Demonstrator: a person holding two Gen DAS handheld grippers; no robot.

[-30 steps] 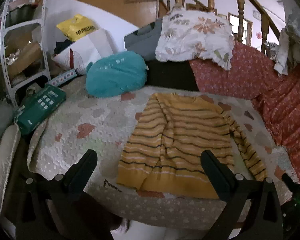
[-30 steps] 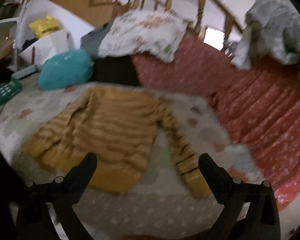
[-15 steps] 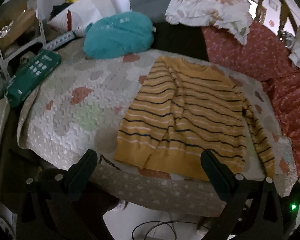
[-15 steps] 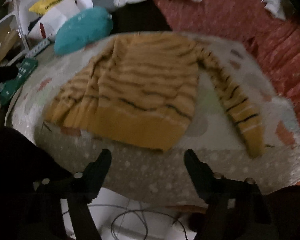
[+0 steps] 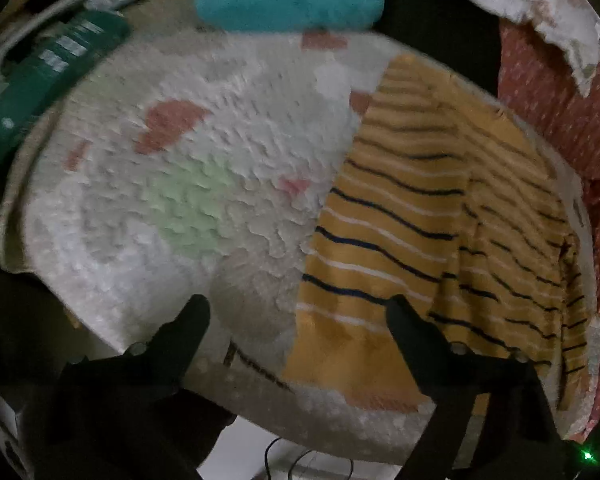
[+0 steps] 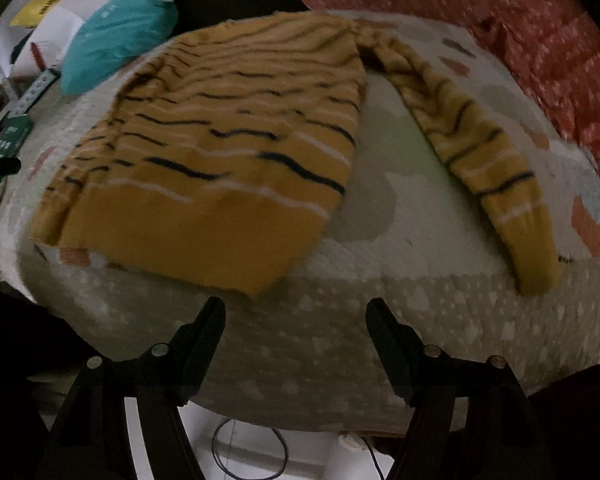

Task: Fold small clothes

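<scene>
Both grippers, left gripper [image 5: 298, 312] and right gripper [image 6: 296, 308], gape wide at bottom centre below the striped sweater [image 6: 228, 152], holding nothing.

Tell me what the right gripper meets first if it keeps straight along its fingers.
Probably the quilted bed cover at the bed's near edge: the open right gripper points just below the striped yellow sweater, beside its hem corner. Depth is unclear.

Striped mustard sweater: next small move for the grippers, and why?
Probably ease the left gripper forward onto the near hem corner of the mustard-yellow striped knit sweater. It lies flat on the pale quilted cover, both grippers are open and empty, and that corner sits between the left fingers.
</scene>
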